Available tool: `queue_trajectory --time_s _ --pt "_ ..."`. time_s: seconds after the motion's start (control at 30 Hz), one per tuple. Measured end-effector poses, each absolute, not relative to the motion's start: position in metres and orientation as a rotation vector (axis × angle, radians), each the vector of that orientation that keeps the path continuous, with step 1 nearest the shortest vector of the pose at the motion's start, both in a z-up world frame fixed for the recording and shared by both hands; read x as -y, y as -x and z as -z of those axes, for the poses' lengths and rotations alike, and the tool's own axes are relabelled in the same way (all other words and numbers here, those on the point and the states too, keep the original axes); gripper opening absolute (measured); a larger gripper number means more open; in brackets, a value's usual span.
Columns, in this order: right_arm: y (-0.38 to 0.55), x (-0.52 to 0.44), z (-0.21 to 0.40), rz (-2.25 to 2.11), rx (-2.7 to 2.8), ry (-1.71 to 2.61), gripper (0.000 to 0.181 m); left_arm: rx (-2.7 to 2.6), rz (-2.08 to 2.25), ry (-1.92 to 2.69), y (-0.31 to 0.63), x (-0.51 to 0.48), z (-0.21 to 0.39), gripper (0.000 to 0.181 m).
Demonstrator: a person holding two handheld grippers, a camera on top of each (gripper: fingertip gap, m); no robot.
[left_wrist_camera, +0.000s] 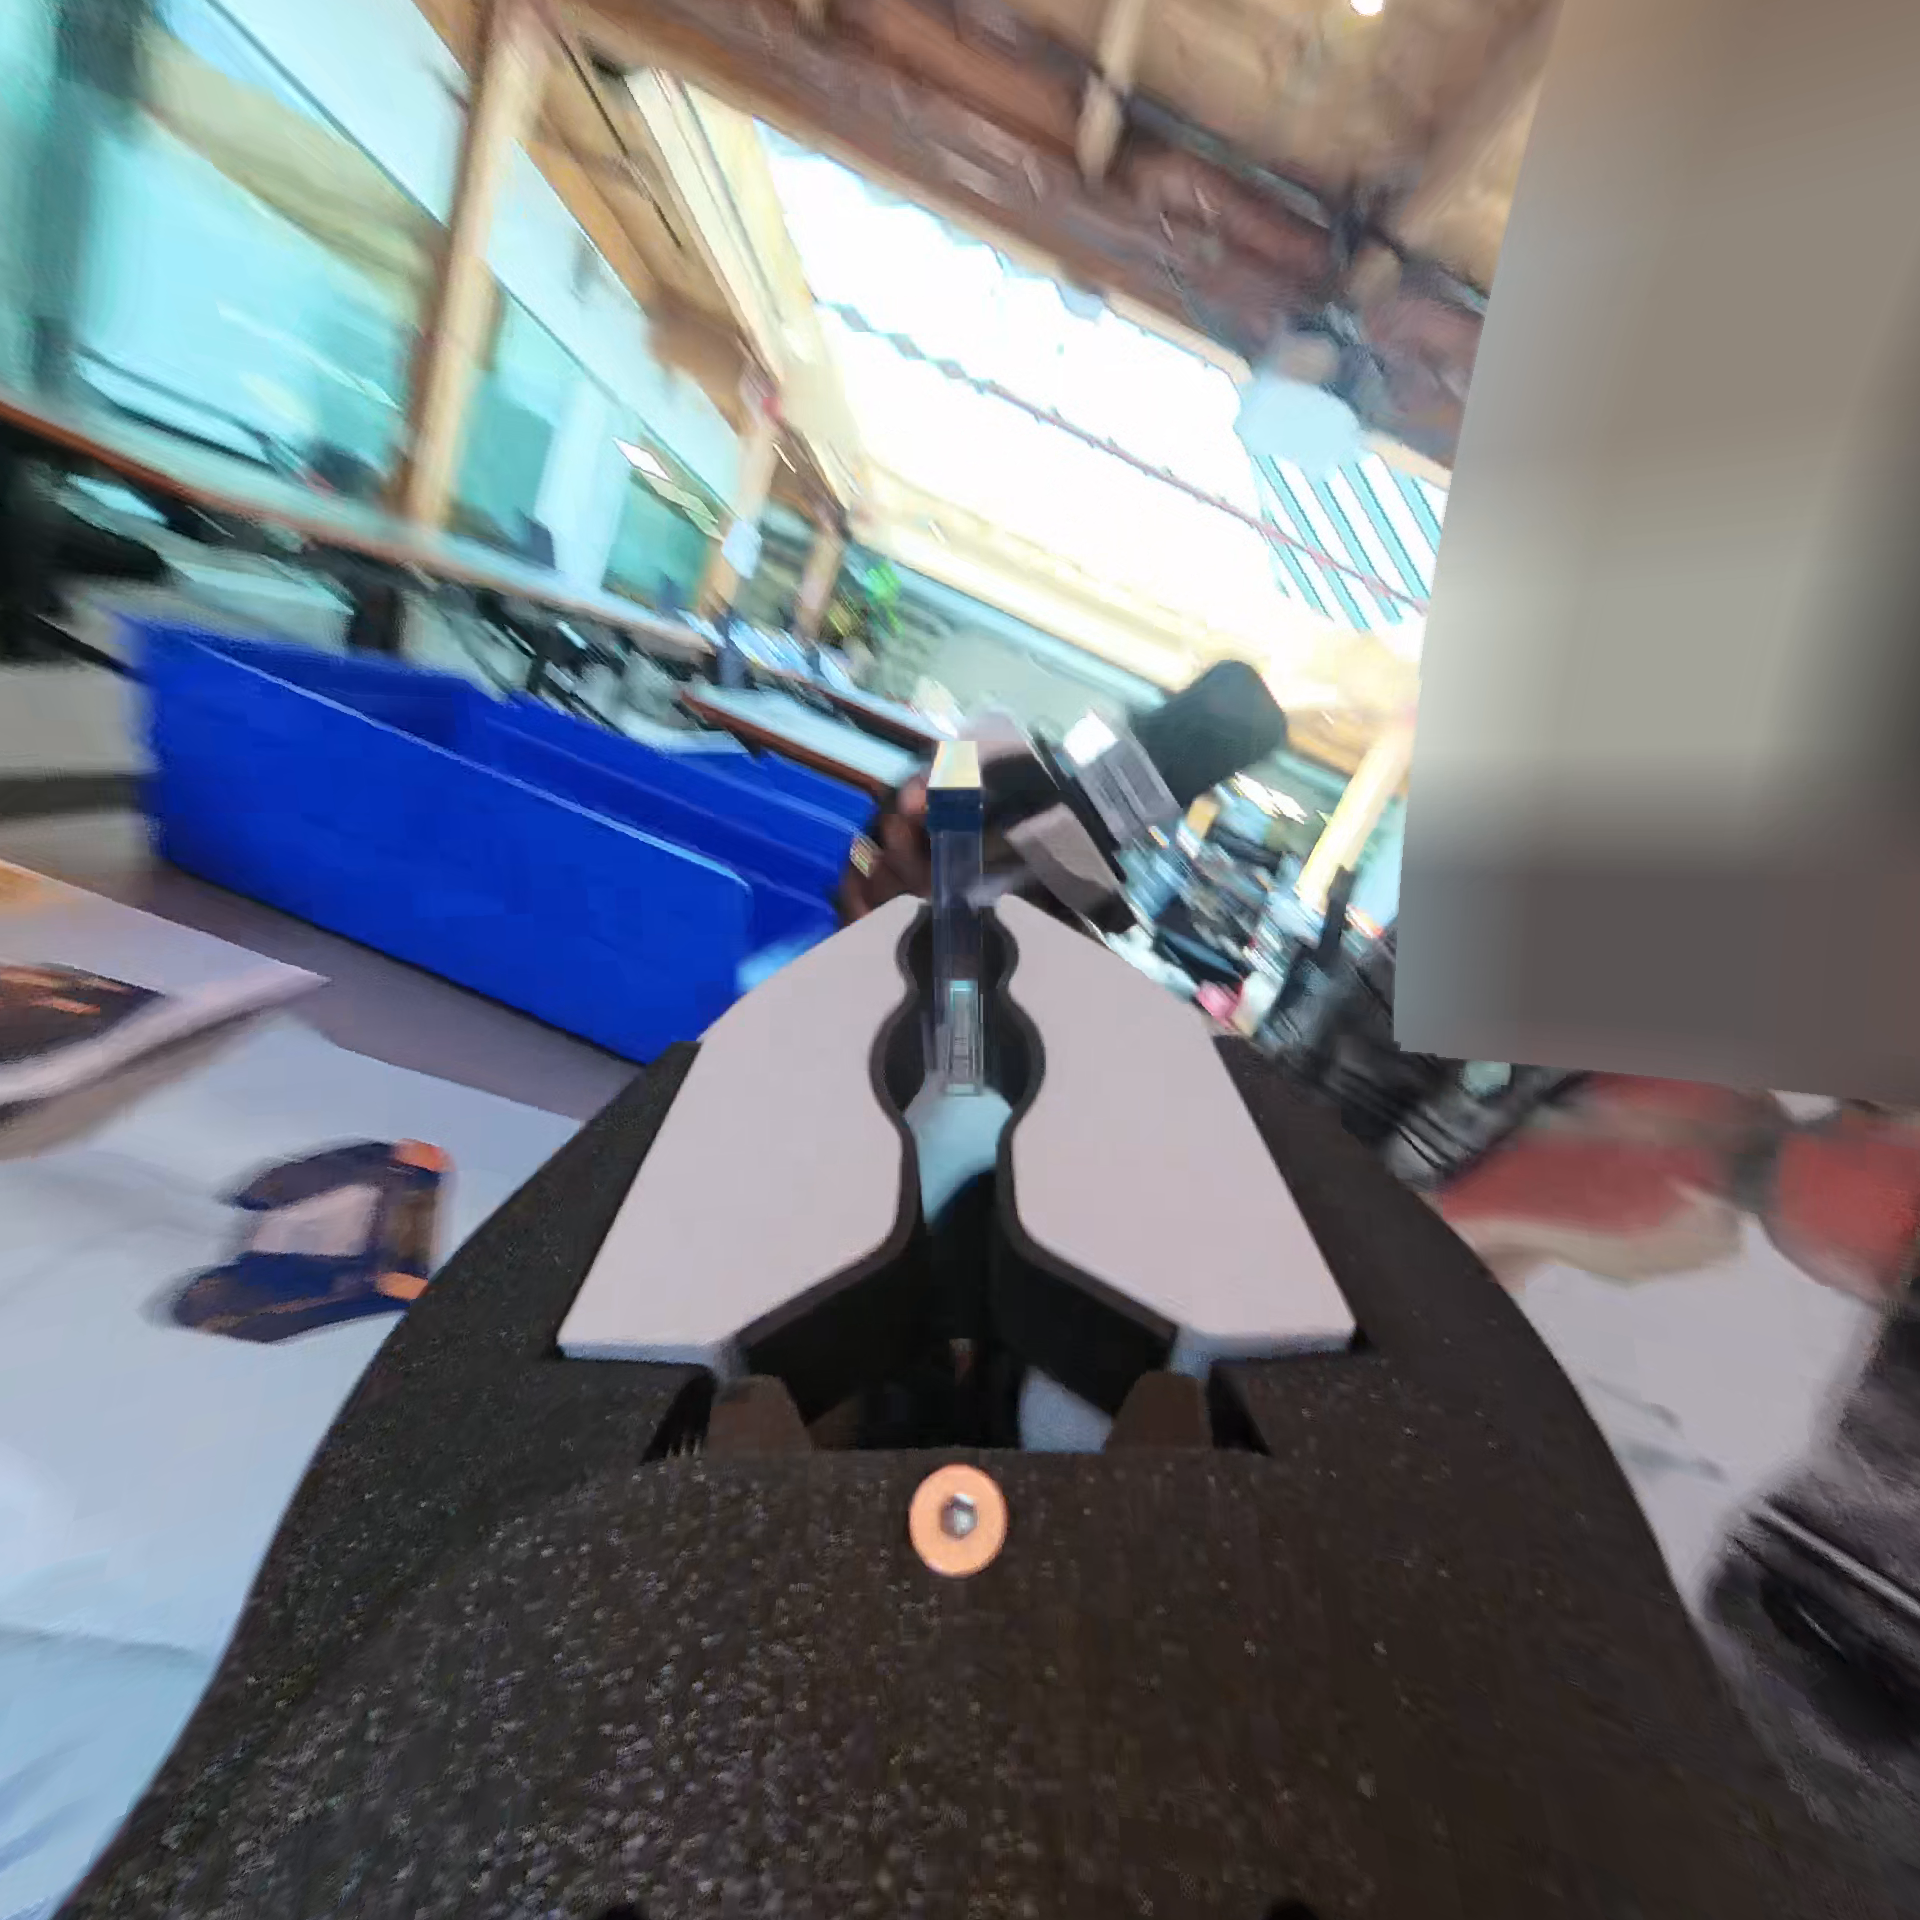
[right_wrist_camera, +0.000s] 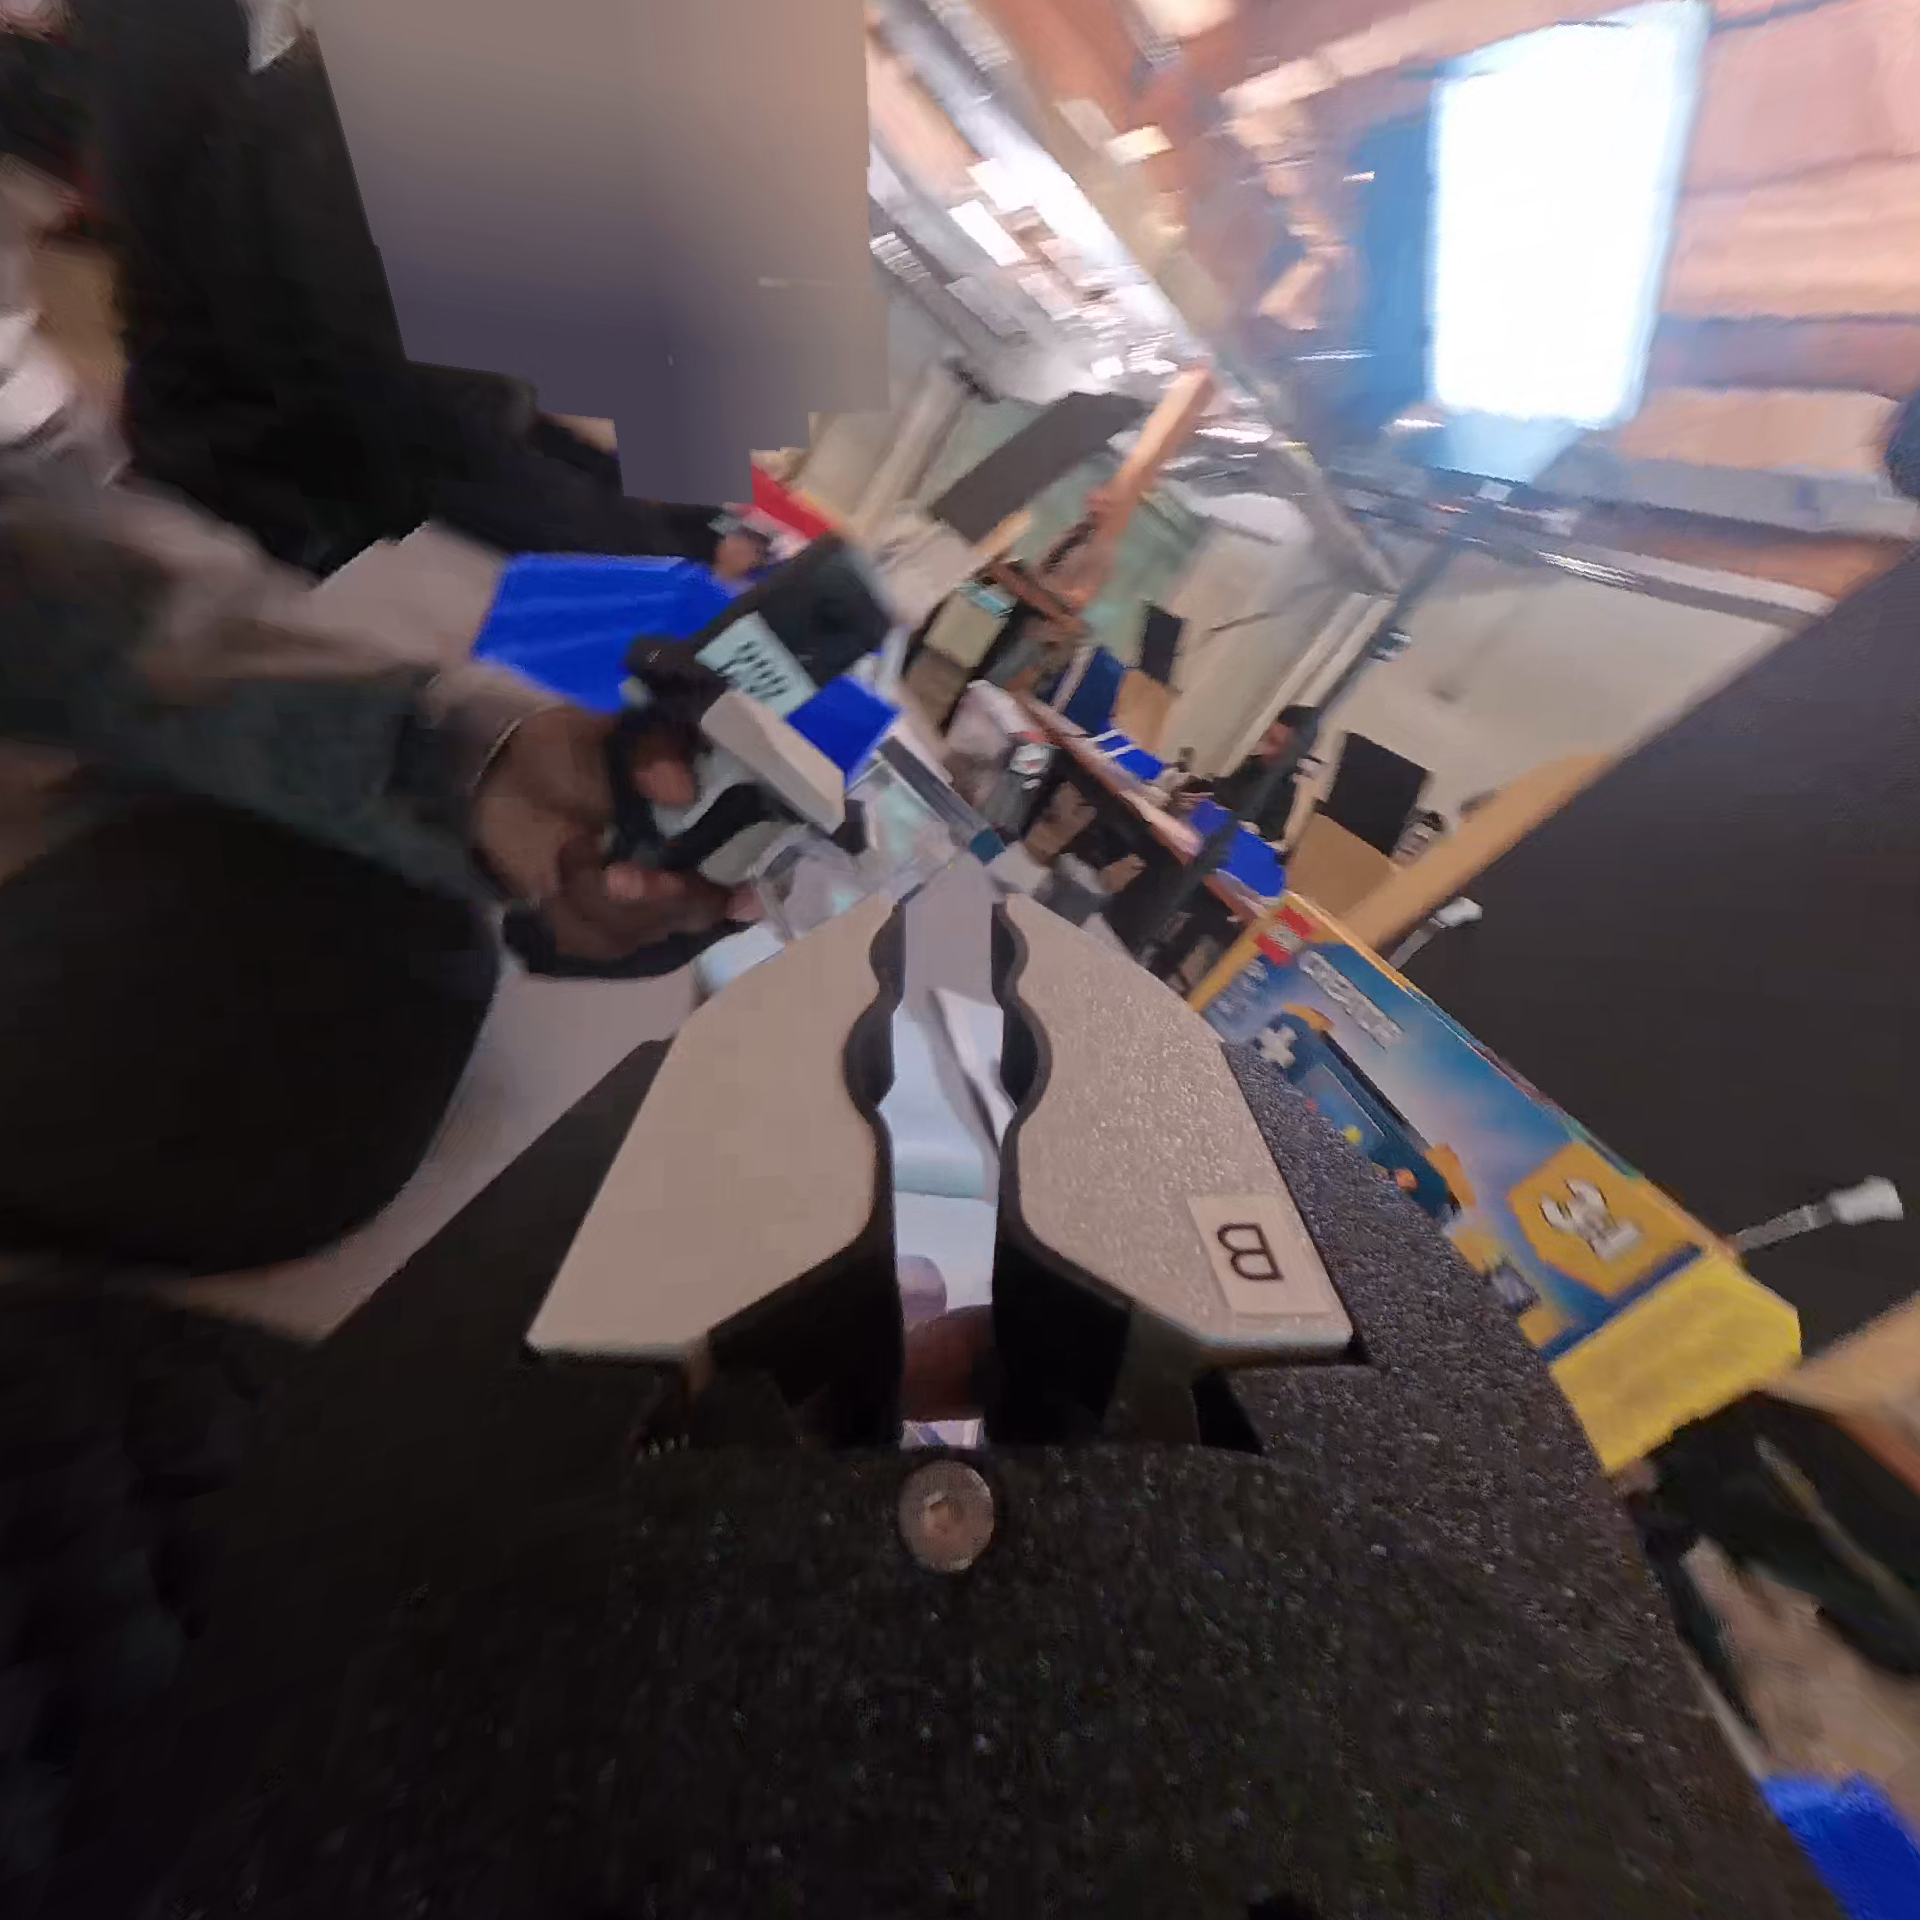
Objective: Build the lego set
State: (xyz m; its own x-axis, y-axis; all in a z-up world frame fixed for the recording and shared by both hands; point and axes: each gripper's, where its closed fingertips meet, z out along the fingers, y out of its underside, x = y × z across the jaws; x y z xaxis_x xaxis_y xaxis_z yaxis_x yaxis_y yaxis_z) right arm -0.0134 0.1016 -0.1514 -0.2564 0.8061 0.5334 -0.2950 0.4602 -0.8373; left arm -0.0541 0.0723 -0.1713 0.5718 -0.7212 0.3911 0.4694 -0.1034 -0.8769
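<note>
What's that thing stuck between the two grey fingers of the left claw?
In the left wrist view, a thin clear piece with a dark blue and white tip sits pinched between the left claw's fingers, pointing forward past their tips.

Left: blue bins (left_wrist_camera: 468, 821) block the far side.
Right: box (right_wrist_camera: 1455, 1174) walls that edge.
Near surface (left_wrist_camera: 125, 1455): seemingly open beside a small model (left_wrist_camera: 322, 1236); blurred.

Bins (left_wrist_camera: 468, 831): on the table (left_wrist_camera: 156, 1455), behind the booklet (left_wrist_camera: 104, 997).
Lego box (right_wrist_camera: 1475, 1174): right of the right gripper (right_wrist_camera: 948, 914).
</note>
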Motion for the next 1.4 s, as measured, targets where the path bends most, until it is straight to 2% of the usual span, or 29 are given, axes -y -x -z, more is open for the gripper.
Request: queue_trajectory --time_s 0.2,0.37,0.57,1.4 --pt "0.029 -0.107 0.129 -1.407 1.176 0.805 0.014 0.096 0.557 1.060 0.163 -0.074 0.147 0.008" --pt "0.026 -0.050 0.134 -1.472 1.162 0.476 0.008 0.076 0.262 1.011 0.185 -0.058 0.149 0.008" --pt "0.039 -0.025 0.169 -1.544 1.342 0.468 0.009 0.083 0.231 0.971 0.194 -0.049 0.143 0.008" --pt "0.051 -0.054 0.181 -1.656 1.317 0.678 0.009 0.141 -0.109 0.935 0.240 -0.017 0.127 0.008"
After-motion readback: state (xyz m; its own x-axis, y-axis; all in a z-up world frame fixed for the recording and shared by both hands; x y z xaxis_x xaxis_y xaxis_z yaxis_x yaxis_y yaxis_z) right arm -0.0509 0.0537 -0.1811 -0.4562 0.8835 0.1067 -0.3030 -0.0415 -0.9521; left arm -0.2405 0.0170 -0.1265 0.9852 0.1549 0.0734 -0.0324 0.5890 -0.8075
